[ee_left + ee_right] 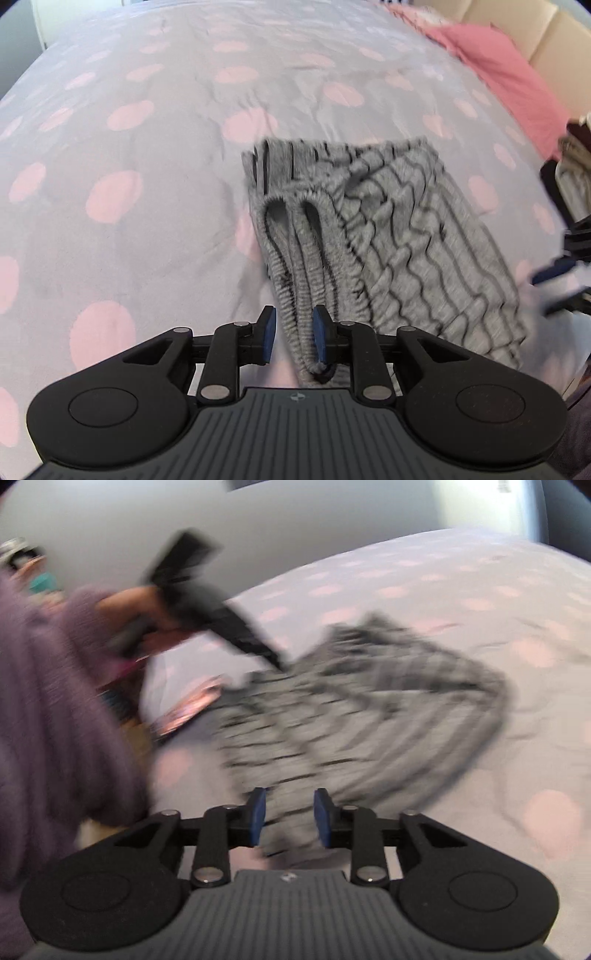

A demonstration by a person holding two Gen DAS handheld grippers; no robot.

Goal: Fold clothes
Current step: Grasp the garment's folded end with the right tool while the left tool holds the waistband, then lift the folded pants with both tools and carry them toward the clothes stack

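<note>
A grey garment with thin black stripes (399, 236) lies folded on the bed cover. Its gathered elastic waistband (299, 280) runs toward me and passes between the blue pads of my left gripper (295, 332). The jaws stand open, with narrow gaps beside the band. In the blurred right wrist view the same garment (369, 716) spreads ahead. One edge of it lies between the parted pads of my right gripper (290, 814), which is open. The person's hand (147, 605), holding the left gripper, reaches to the garment's far left corner.
The bed cover (129, 203) is grey with pink dots and stretches wide to the left and beyond the garment. A pink cloth (517, 81) lies at the back right by a cream headboard. A purple sleeve (55, 709) fills the left of the right wrist view.
</note>
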